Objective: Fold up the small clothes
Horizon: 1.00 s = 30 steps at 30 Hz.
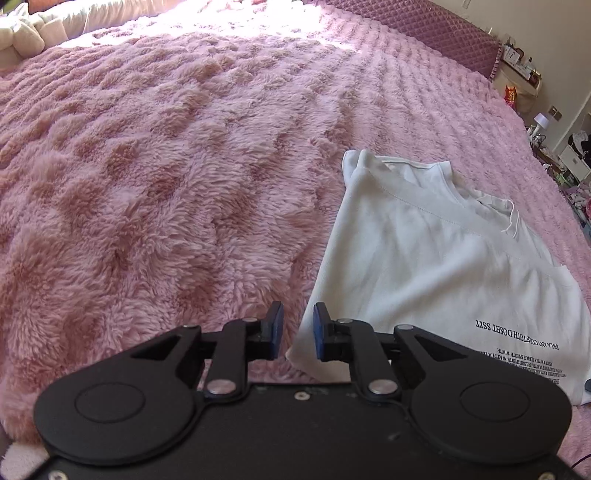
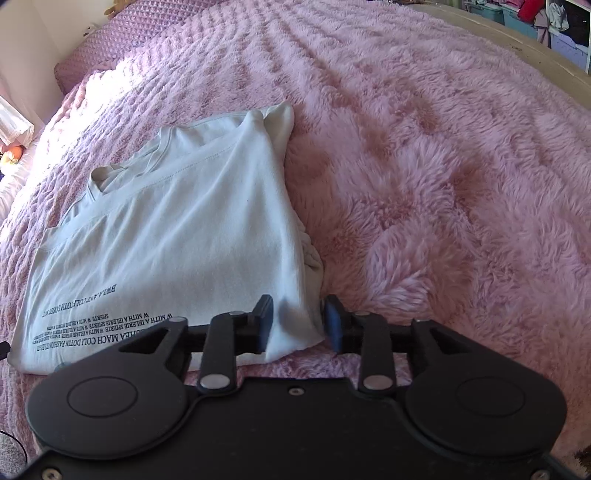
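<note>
A white t-shirt (image 1: pixel 436 258) with black printed text lies partly folded on a fluffy pink blanket (image 1: pixel 166 184). Its sides are folded in and its collar points away from me. My left gripper (image 1: pixel 298 329) is open and empty over the shirt's near left corner. In the right wrist view the shirt (image 2: pixel 177 229) lies at left of centre. My right gripper (image 2: pixel 298 324) is open, its jaws standing either side of the shirt's near right corner without closing on it.
The pink blanket (image 2: pixel 443 166) covers the whole bed. A purple quilted headboard (image 1: pixel 424 29) runs along the far edge. White pillows (image 1: pixel 22 37) lie at the far left. A cluttered bedside area (image 1: pixel 554 129) and shelves (image 2: pixel 554 22) stand beyond the bed.
</note>
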Each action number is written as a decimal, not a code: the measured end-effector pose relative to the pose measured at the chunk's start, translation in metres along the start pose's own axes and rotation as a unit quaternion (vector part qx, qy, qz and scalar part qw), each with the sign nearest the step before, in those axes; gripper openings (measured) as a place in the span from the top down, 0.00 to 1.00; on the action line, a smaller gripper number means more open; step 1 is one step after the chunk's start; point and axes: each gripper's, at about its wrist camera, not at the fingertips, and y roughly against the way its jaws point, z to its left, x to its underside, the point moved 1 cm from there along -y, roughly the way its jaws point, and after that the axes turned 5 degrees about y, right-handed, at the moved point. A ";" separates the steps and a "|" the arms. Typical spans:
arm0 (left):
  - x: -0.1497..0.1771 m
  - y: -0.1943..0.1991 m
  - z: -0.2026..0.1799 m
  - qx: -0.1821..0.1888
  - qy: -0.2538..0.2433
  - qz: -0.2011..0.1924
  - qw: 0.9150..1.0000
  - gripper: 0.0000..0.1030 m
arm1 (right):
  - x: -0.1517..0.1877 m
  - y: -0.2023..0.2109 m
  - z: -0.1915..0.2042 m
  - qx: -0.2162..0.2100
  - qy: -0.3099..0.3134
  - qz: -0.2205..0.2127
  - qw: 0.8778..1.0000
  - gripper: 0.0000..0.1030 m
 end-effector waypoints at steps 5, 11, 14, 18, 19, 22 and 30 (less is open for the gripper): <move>-0.036 -0.027 -0.022 0.013 -0.007 -0.021 1.000 0.65 | -0.038 -0.006 0.009 -0.012 0.008 -0.068 0.998 0.55; -0.080 -0.096 -0.061 0.009 -0.034 -0.029 0.999 0.57 | -0.110 -0.066 0.028 -0.018 0.045 -0.113 0.992 0.55; -0.095 -0.125 -0.069 0.009 -0.014 -0.009 1.000 0.57 | -0.130 -0.096 0.036 -0.017 0.047 -0.086 0.995 0.55; -0.098 -0.140 -0.088 -0.010 -0.045 -0.002 0.999 0.95 | -0.134 -0.123 0.041 0.000 0.065 -0.035 0.997 0.86; -0.099 -0.139 -0.091 -0.007 -0.050 -0.010 0.999 0.96 | -0.135 -0.121 0.044 0.007 0.076 -0.047 0.996 0.92; -0.106 -0.128 -0.093 0.007 -0.046 -0.054 0.997 0.97 | -0.138 -0.105 0.048 0.007 0.069 -0.102 0.992 0.92; -0.094 -0.156 -0.098 -0.040 -0.113 -0.032 0.992 0.85 | -0.126 -0.123 0.041 0.040 0.057 -0.068 0.995 0.84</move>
